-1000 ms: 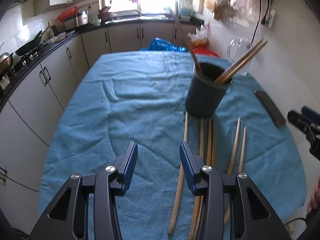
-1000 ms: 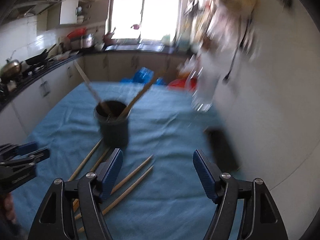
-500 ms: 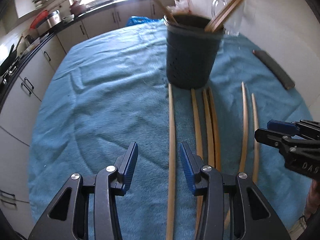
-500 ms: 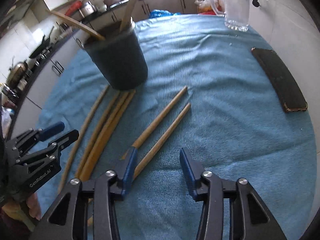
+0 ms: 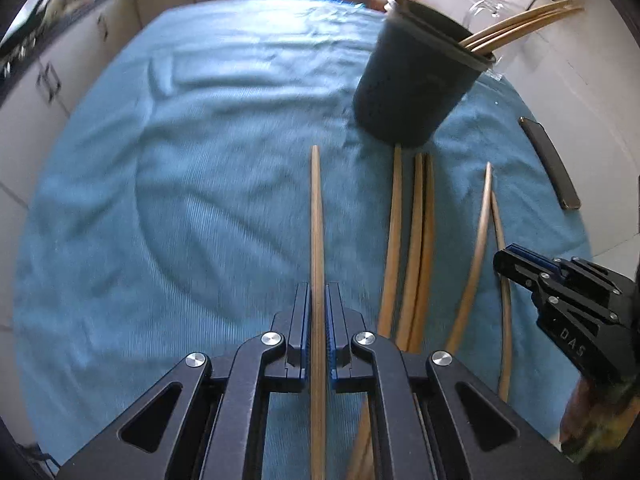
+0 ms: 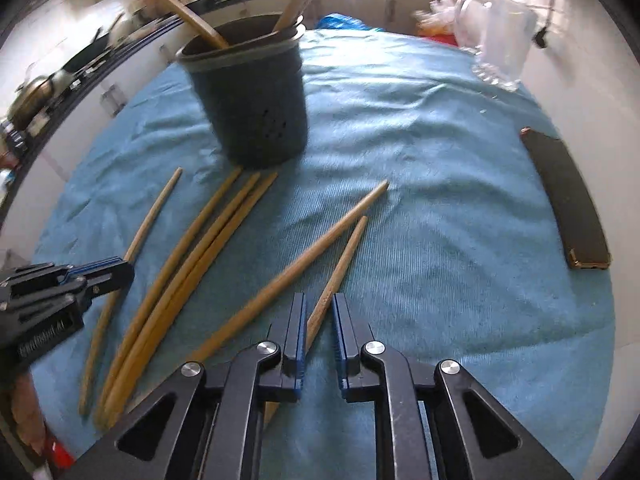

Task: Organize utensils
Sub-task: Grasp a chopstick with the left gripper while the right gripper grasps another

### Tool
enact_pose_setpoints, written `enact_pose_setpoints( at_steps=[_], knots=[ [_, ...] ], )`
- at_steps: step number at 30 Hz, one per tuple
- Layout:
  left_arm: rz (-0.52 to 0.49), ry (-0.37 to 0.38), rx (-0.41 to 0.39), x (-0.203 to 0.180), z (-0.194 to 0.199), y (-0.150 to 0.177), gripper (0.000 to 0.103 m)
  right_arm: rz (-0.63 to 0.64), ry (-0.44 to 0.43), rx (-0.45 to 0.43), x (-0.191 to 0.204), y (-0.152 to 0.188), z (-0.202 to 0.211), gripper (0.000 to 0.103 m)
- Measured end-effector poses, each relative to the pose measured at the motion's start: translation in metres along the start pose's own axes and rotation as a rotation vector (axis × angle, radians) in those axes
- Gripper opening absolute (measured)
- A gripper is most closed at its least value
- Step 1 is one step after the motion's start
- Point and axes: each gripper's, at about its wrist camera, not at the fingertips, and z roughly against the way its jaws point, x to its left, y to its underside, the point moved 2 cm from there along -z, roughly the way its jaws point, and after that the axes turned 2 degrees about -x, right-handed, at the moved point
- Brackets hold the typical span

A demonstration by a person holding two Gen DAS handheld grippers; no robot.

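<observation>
The left gripper (image 5: 318, 308), nearest in its own view, has its jaws drawn narrow on a single chopstick (image 5: 317, 216), gripped near its thick end so that the long shaft points forward toward the holder, a hold suited to tipping it in tip-first. The right gripper (image 6: 319, 316) has its jaws narrow about a second chopstick (image 6: 340, 264), the rightmost of the loose ones; a small gap shows on one side, so whether it is clamped cannot be told. Between the two tools, toward the near edge of the blue towel (image 6: 440, 220) that carries everything, four more chopsticks (image 6: 200, 252) lie roughly parallel, their tips aimed at the holder, presumably awaiting collection. Farther off, about mid-towel, stands the dark utensil holder (image 6: 256, 100), upright, with several chopsticks leaning against its rim. At the right edge lies a phone (image 6: 568, 200), and near the far right corner a glass jug (image 6: 500, 40).
</observation>
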Motion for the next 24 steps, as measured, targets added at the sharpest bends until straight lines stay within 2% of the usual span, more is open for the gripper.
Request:
enact_pose_setpoints(
  at_steps=[2,5,7,8,16,18,19,20,22,24],
  knots=[
    [0.014,0.019,0.023,0.005,0.004,0.005,0.007,0.042,-0.039,0.031,-0.007,0.009,0.006,0.013],
    [0.000,0.034,0.021,0.005,0.005,0.002,0.009,0.045,-0.032,0.046,-0.017,0.016,0.010,0.019],
    [-0.015,0.004,0.011,0.004,0.002,-0.007,0.018,0.031,-0.022,0.047,-0.022,0.016,0.011,0.026],
    [-0.017,-0.004,0.010,0.003,-0.002,-0.012,0.024,0.025,-0.016,0.046,-0.023,0.016,0.012,0.026],
    [-0.036,-0.025,-0.004,-0.001,-0.016,-0.038,0.025,0.011,0.064,0.050,-0.018,-0.006,-0.001,0.026],
    [-0.048,-0.037,-0.023,-0.004,-0.014,-0.036,0.024,0.015,0.083,0.042,-0.015,-0.007,-0.002,0.024],
    [-0.060,-0.050,-0.034,-0.006,-0.013,-0.036,0.018,0.022,0.095,0.029,-0.011,-0.006,-0.002,0.013],
    [-0.077,-0.067,-0.049,-0.007,-0.013,-0.034,0.006,0.029,0.094,0.018,-0.008,-0.005,-0.002,0.011],
    [-0.072,-0.055,-0.060,-0.007,-0.009,-0.031,0.006,0.022,0.082,0.007,-0.007,-0.006,-0.001,0.006],
    [-0.054,-0.036,-0.081,-0.007,-0.003,-0.030,0.006,-0.030,0.010,-0.014,-0.012,-0.007,0.004,0.006]
  ],
)
